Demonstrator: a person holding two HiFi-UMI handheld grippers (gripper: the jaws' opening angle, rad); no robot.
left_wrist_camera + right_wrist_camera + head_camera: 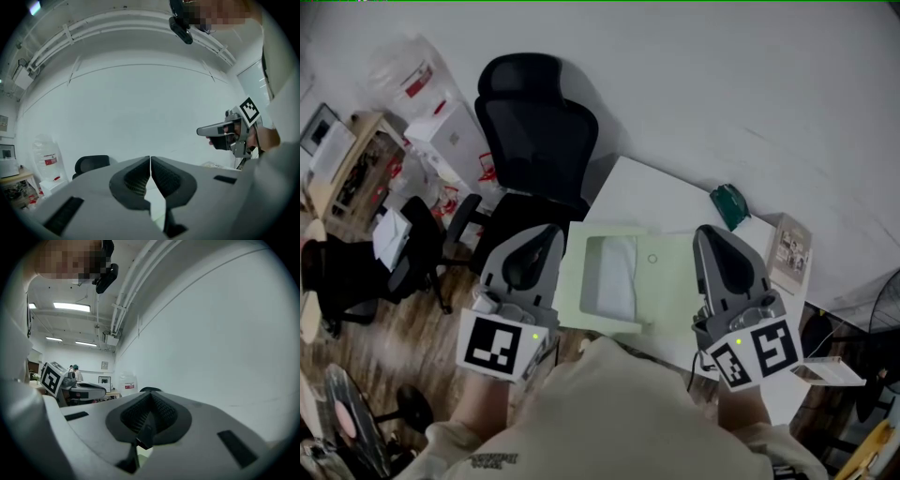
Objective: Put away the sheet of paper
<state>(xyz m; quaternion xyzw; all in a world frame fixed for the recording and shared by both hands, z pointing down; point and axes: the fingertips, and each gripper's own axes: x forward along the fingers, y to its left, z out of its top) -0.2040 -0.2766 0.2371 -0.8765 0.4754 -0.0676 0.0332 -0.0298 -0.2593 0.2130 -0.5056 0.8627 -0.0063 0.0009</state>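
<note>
Head view: a black office chair (534, 122) is seen at upper left, behind a white table (675, 202). L to R across the table are found the left gripper (549, 232), the sheet of paper (614, 272) and the right gripper (703, 232). The sheet of paper is laid on or in a pale green folder (675, 286) at the table's near edge, betw. the two grippers; whether it is tucked under a flap can't be told. Its long axis is run away from the person, approx. top to bottom in frame, with short edges near and far. Both grippers are held level above the table and pointed fwd toward the wall, marker cubes nearest the person. Left gripper view: the jaws are pressed together pad to pad, nothing betw. them. Right gripper view: the jaws are likewise closed tight and empty. Further right, a teal object (731, 206) and a booklet (789, 251) are seen near the table's far corner.
</note>
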